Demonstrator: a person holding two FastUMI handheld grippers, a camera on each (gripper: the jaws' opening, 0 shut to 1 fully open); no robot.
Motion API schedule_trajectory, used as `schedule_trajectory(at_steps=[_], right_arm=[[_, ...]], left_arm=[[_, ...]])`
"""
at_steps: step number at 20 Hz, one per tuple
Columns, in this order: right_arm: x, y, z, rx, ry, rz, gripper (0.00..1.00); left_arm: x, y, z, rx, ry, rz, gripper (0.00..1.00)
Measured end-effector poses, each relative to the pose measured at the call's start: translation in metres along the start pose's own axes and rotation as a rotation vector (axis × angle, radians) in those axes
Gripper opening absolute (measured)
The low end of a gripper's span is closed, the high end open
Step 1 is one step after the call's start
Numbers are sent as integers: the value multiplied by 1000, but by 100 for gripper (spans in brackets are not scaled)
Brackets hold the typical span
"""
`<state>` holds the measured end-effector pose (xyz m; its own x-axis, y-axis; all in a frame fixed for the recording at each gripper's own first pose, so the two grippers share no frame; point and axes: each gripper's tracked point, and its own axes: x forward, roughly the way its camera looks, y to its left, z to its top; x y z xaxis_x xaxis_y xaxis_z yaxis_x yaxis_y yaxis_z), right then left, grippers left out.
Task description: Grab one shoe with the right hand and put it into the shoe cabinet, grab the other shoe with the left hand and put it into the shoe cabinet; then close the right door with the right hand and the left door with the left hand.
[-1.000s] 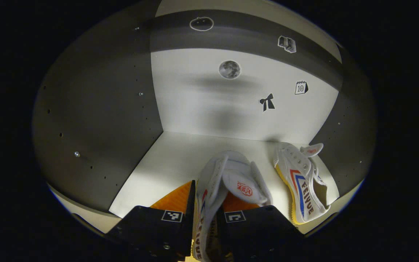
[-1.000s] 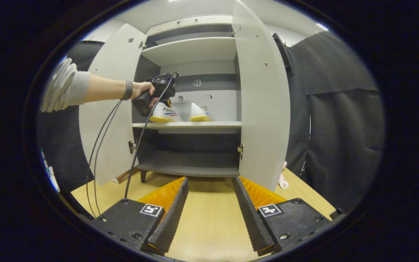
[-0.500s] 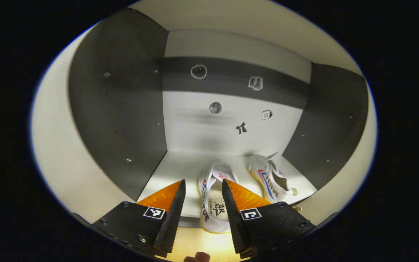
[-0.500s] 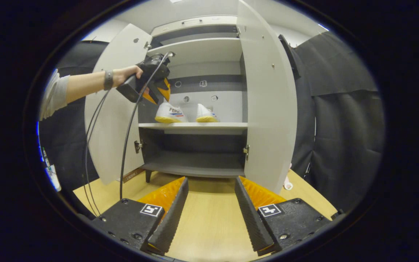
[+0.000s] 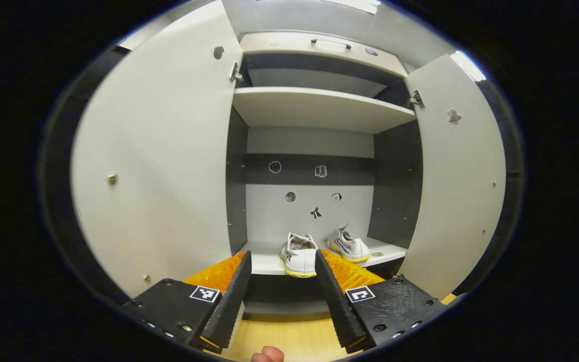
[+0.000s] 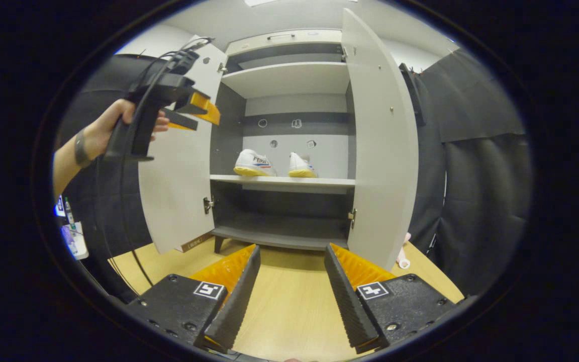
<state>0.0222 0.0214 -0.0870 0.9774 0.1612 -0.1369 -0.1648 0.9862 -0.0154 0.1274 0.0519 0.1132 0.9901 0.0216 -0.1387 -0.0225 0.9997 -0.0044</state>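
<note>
1. Left gripper view: the left gripper [image 5: 282,296] is sitting at the bottom centre with its jaws spread wide and nothing between them; both shoes are resting on the middle shelf [image 5: 264,262] of the cabinet [image 5: 319,108], the near shoe [image 5: 299,254] at centre with its heel facing out over the shelf edge, the far shoe [image 5: 350,245] just to its right; the left door [image 5: 159,166] is filling the left of the frame and the right door [image 5: 453,176] is standing open at the right.

2. Risk, as I judge it: the near shoe's heel is sitting close to the shelf front, so a closing door may be catching it; the left door is standing wide, so a push near the hinge may be slipping rather than swinging it.

3. Writing: lettering on the far shoe's side is too small to read; small stickers on the back wall are showing pictures, not legible words.

4. Right gripper view: the right gripper [image 6: 289,291] is hanging at the bottom centre above the table [image 6: 289,311], jaws apart and holding nothing; the left gripper [image 6: 194,108] is showing at upper left in a hand [image 6: 111,123], fingers apart and empty; its cables [image 6: 118,211] are trailing down beside the left door [image 6: 179,191] and may be snagging as that door swings; the right door [image 6: 380,151] is standing between the gripper and the shelf [image 6: 282,181].

5. Writing: the left-hand shoe [image 6: 253,163] is carrying side lettering that is blurring beyond reading; the other shoe [image 6: 302,166] is showing none.
</note>
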Motion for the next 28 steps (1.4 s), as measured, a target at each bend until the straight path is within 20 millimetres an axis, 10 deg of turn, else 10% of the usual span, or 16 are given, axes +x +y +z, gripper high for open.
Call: schedule_trajectory(at_steps=[9, 17, 23, 28], right_arm=[[-48, -8, -5, 13, -10, -24, 81], [-62, -13, -3, 39, -28, -45, 86], [-82, -40, 43, 59, -91, -96, 98], [-92, -118, 105, 53, -171, -225, 96]], left_arm=[[-113, -23, -105, -68, -36, 54, 83], [-164, -61, -155, -29, -15, 20, 86], [-167, -56, -168, -8, 16, 30, 86], [-166, -56, -168, 2, 17, 28, 87]])
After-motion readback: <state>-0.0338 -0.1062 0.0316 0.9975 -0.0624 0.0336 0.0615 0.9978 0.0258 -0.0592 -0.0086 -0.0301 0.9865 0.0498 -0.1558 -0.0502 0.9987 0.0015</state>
